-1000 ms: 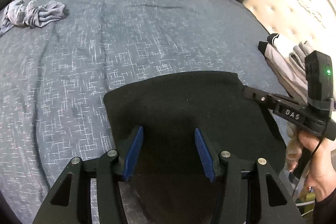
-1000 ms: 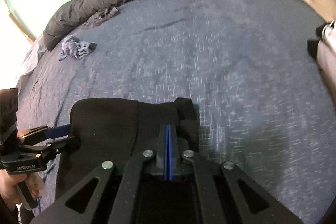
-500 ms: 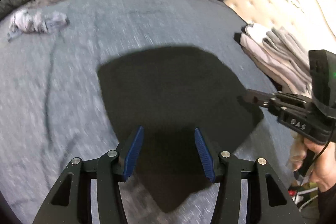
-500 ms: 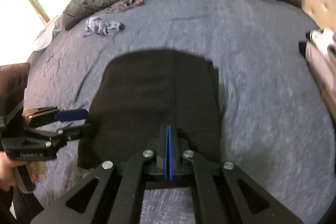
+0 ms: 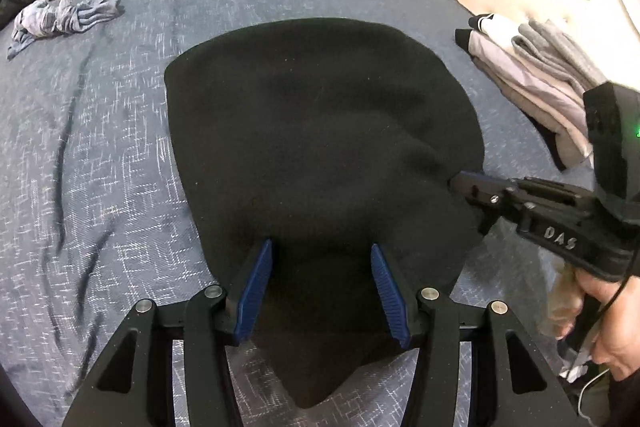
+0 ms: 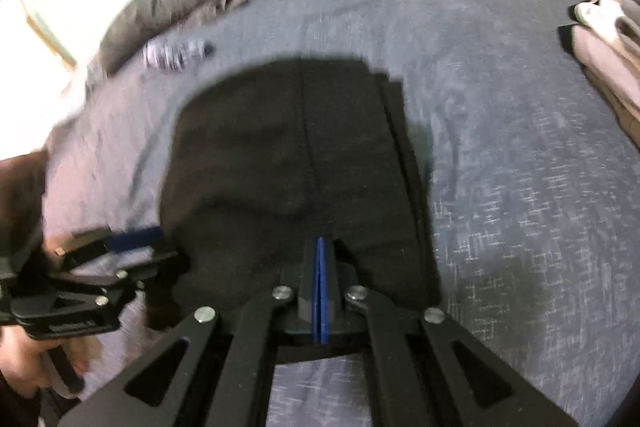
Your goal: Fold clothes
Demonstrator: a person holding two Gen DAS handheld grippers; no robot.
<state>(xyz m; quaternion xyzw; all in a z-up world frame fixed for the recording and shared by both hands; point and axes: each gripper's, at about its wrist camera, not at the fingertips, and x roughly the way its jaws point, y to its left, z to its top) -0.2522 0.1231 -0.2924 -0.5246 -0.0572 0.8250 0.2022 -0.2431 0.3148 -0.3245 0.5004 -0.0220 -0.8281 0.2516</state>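
Black garment (image 5: 320, 131) lies flat on the blue-grey bed (image 5: 100, 147), partly folded, spread ahead of both tongs. Long axis runs near-to-far, with a seam line down the middle in the right wrist view; the near end narrows to a point that hangs below the left tongs.

Left tongs (image 5: 322, 291) spread, pads standing over the near part of the cloth with fabric between them but not pinched, as far as I can see. Right tongs (image 6: 319, 287) pressed together at the garment's near right edge; the side view from the left camera shows their tip at the cloth edge, so they look to be pinching the fabric, though black on black makes the actual bite hard to confirm.

Key relation: the garment lies straight ahead, far of both tongs, with the left tongs near the centre line and the right tongs at the right edge. Judgement: the next fold likely goes along the long axis, near end carried toward the far end, and the right hand is already placed for it; the left tongs would need to close first.

Folded pile (image 5: 532, 75) sits well apart, far right by the headboard. Crumpled grey piece (image 5: 60, 19) far left, untouched.
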